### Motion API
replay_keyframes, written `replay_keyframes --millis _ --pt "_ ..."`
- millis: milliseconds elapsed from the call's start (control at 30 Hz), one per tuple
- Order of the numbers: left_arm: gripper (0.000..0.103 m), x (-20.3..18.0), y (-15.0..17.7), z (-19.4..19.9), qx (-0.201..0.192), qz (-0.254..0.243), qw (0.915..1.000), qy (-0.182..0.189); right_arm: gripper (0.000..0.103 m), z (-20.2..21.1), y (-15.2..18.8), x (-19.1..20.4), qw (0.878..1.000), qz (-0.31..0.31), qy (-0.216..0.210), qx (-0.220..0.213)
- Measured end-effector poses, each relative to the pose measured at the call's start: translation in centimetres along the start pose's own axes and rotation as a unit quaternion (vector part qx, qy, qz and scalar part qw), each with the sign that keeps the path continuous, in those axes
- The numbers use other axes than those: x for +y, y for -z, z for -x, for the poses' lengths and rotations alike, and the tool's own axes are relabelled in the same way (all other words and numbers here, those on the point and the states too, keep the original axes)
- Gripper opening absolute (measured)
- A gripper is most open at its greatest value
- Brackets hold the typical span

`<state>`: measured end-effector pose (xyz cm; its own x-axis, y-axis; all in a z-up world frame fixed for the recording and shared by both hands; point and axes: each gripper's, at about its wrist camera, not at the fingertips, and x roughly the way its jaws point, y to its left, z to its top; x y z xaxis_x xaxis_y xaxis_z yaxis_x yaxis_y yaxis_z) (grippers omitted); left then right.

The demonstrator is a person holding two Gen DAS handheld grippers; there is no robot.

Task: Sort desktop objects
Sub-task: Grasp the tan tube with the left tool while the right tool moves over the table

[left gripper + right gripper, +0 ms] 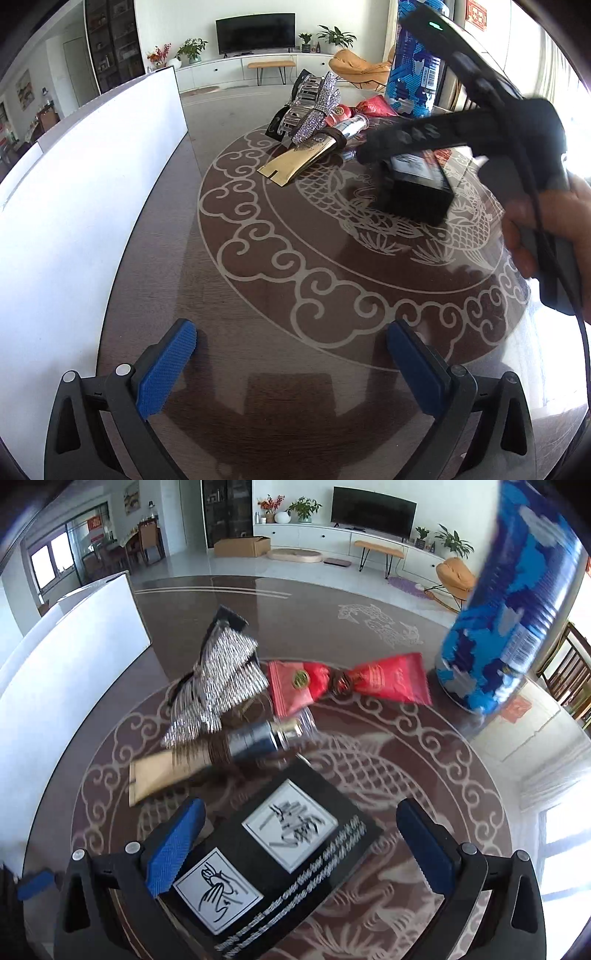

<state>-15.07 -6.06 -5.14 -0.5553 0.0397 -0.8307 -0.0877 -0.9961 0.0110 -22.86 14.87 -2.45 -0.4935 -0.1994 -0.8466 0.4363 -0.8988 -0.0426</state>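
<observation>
Right gripper (295, 853) straddling the black box (273, 853), jaws wide, not clamped yet.

Box lies flat on the round patterned table (258, 280), near side of the clutter, between the right gripper's blue pads (173, 853); left pad looks touching or just beside its edge, right pad apart. Looks rigid cardboard, flat-sided, probably light, glossy top so may slip: take it across the two long side walls, mid-length, not by a corner. Beyond it: gold-tan tube (166, 775) with dark cap, rhinestone hair clip (218, 686) lying over it, red sachets (347, 683) behind, tall blue can (509, 602) upright at far right. White box (74, 184) stands along the table's left edge. Left gripper (291, 365) hovers open and empty over bare table, well apart from everything.
</observation>
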Motion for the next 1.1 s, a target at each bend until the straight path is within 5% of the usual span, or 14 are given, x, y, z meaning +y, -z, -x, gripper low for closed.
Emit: replay_keyframes --millis 167,267,433,533,900,1100 --pt "0.103 0.0 0.0 0.0 0.000 0.000 1.0000 0.000 0.103 4.3 6.7 -3.9 1.000 0.013 0.015 -0.015" --pt "0.103 0.0 0.0 0.0 0.000 0.000 1.0000 0.000 0.103 8.6 10.8 -6.8 0.998 -0.034 -0.021 -0.049" --pt "0.103 0.0 -0.9 -0.6 0.002 -0.016 0.9998 0.011 0.103 11.0 17.6 -9.3 0.997 -0.075 -0.021 -0.008" --pt "0.103 0.1 -3.6 -2.3 0.009 -0.036 0.9990 0.023 0.103 12.3 20.0 -8.9 0.997 -0.068 -0.006 -0.031" --pt "0.103 0.0 -12.4 -8.1 0.010 -0.052 0.9981 0.033 0.103 10.8 19.4 -8.3 0.997 -0.061 0.024 -0.029" --pt "0.098 -1.7 -13.7 -8.8 0.007 -0.077 0.9958 0.048 0.103 10.8 19.4 -8.3 0.997 -0.061 0.024 -0.029"
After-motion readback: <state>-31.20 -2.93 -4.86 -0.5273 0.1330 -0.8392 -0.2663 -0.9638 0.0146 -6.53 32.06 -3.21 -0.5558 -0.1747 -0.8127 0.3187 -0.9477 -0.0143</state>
